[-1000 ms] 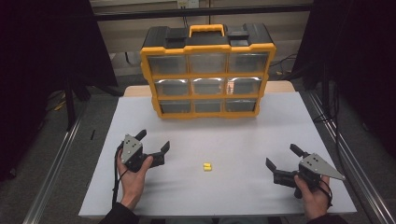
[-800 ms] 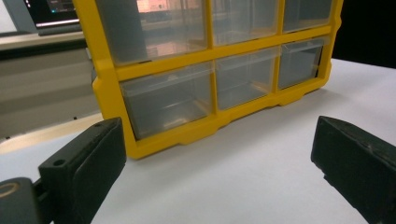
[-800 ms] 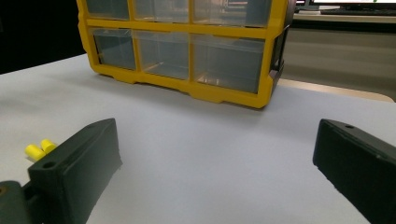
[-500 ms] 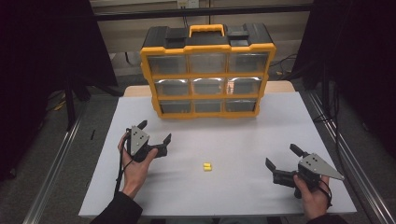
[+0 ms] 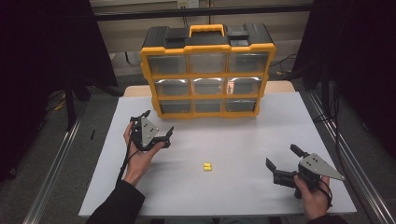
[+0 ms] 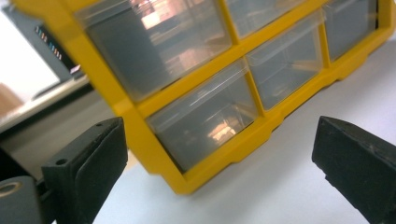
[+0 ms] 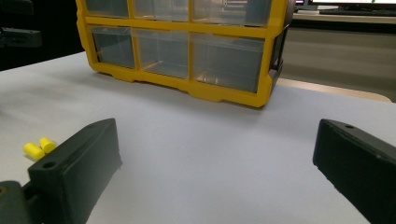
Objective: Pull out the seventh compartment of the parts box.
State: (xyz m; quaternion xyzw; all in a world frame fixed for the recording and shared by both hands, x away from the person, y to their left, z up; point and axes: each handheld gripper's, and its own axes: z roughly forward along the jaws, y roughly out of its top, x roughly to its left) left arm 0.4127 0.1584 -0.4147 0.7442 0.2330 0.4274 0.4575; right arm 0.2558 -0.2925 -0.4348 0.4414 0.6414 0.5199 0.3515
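Left tongs [image 5: 157, 124] near organizer [image 6: 196, 88] (closest view)

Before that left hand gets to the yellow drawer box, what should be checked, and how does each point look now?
1. Left tool open: ok, jaws stand wide apart.
2. Left tool aimed at the drawer box: ok, its own view faces the bottom-left drawer.
3. That drawer shut and unblocked: ok, nothing lies in front of it.
4. Drawer empty: cannot tell, reflections hide the inside.
5. Yellow pieces out of the way: ok, they lie mid-table, apart from both tools.
6. Right tool parked: ok, open, low at the table's near right.
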